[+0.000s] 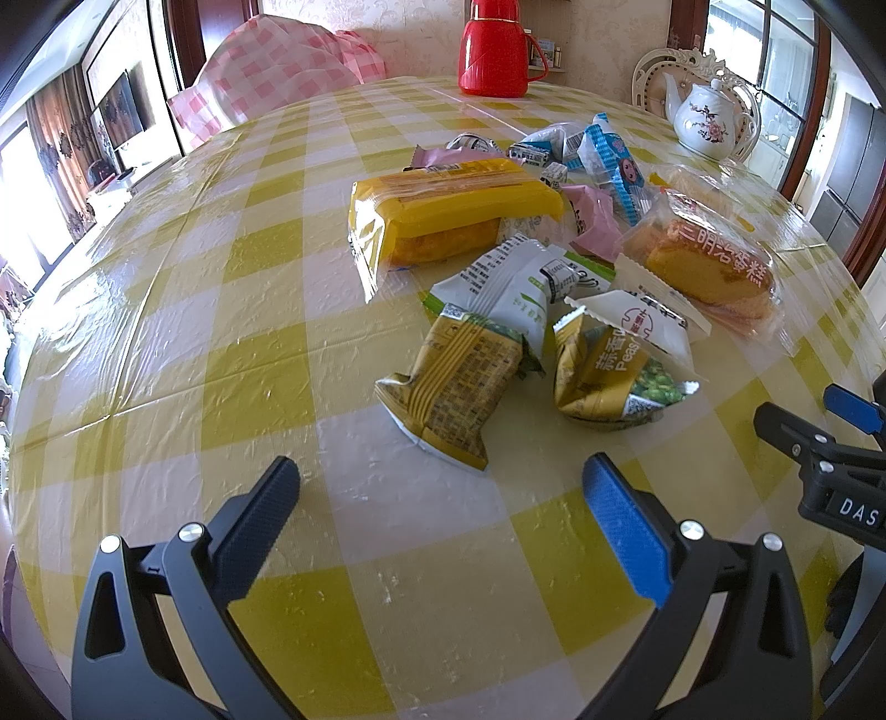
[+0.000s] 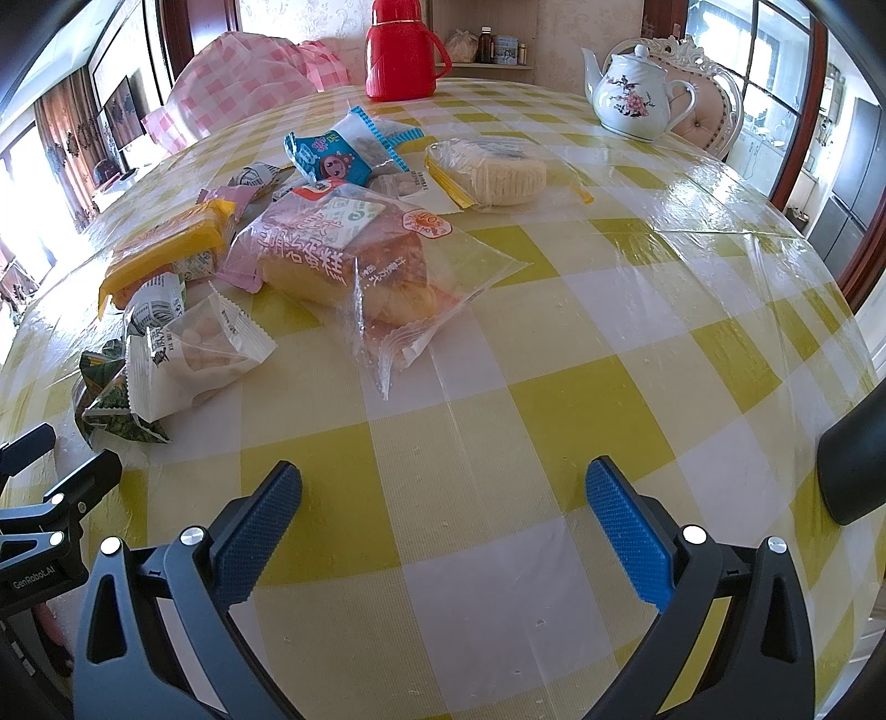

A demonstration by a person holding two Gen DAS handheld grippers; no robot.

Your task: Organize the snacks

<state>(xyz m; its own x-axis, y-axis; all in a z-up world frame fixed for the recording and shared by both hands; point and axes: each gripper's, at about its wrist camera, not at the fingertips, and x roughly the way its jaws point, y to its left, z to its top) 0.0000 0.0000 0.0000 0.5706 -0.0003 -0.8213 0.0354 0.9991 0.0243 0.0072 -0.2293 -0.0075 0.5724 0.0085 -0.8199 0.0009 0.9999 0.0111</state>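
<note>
A pile of snacks lies on the yellow checked table [image 1: 221, 310]. In the left wrist view I see a yellow cake pack [image 1: 443, 207], two green pea packets [image 1: 459, 387] [image 1: 614, 376], a clear-bagged sponge cake [image 1: 703, 260] and a blue-striped packet [image 1: 614, 160]. My left gripper [image 1: 440, 487] is open and empty, just short of the pea packets. In the right wrist view the sponge cake bag [image 2: 360, 260], a white snack packet [image 2: 194, 349], the blue packet [image 2: 338, 155] and a bag of rice crackers [image 2: 498, 174] lie ahead. My right gripper [image 2: 443, 493] is open and empty over bare table.
A red thermos [image 1: 495, 50] [image 2: 401, 52] stands at the table's far edge. A white flowered teapot [image 1: 706, 119] [image 2: 637, 94] stands at the far right. A pink checked cloth [image 1: 277, 72] covers a chair behind. The right gripper's body [image 1: 830, 459] shows at the left view's right edge.
</note>
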